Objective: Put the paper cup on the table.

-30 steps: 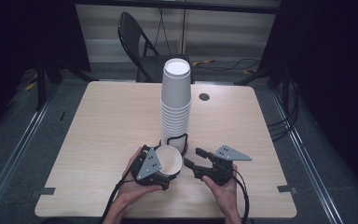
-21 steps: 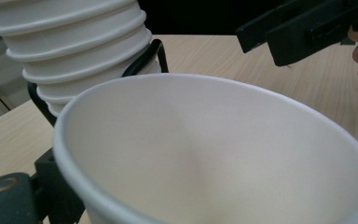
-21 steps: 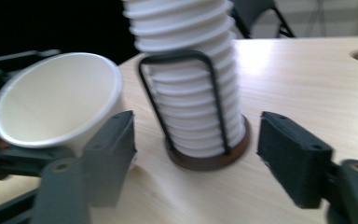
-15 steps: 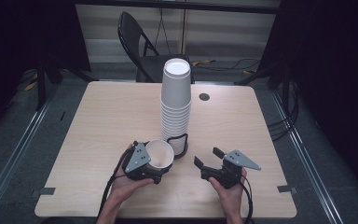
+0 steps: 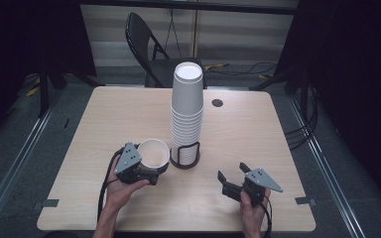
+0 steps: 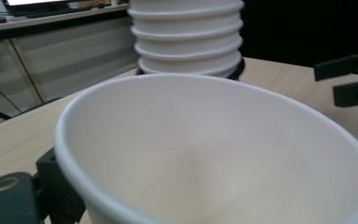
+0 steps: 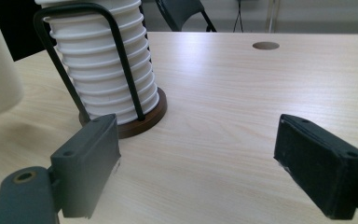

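My left gripper [image 5: 154, 171] is shut on a single white paper cup [image 5: 154, 150], held just above the table left of the stack, mouth up. In the left gripper view the cup's mouth [image 6: 214, 154] is close up, with one black jaw showing at its lower left. A tall stack of white cups [image 5: 187, 114] stands in a black wire holder on a brown base [image 5: 185, 161]. My right gripper [image 5: 232, 172] is low over the table, right of the holder. It is open, its jaws have just been opening, and nothing is between them [image 7: 196, 154].
The wooden table [image 5: 258, 134] has a round cable hole [image 5: 217, 103] at the back right. A black folding chair [image 5: 149, 49] stands behind the far edge. Tape marks [image 5: 47, 203] lie at the front corners. The stack [image 7: 102, 60] is ahead and left of my right gripper.
My right gripper has drawn away from the cup to the right and toward the front edge, with its jaws wider. My left gripper has carried the cup a little left of the stack.
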Demonstrator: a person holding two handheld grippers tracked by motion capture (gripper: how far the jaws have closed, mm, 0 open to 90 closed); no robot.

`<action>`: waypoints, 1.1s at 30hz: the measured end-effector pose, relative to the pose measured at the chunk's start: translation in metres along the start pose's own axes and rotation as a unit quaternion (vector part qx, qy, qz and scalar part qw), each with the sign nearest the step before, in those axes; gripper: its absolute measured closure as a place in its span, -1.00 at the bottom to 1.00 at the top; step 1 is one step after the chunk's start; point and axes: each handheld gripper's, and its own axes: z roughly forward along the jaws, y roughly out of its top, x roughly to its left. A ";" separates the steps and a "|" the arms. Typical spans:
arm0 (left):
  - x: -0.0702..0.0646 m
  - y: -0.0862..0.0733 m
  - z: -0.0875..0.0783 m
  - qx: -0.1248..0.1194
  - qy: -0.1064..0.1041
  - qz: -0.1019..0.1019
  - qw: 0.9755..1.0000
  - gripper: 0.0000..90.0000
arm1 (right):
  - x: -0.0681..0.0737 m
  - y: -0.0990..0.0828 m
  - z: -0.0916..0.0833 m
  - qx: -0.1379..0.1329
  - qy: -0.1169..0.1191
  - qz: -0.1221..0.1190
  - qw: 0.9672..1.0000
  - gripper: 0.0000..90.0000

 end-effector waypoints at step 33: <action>0.079 0.022 0.021 -0.044 0.028 -0.122 0.991 -0.83 | -0.004 -0.017 -0.007 -0.066 -0.052 -0.017 0.996 -0.70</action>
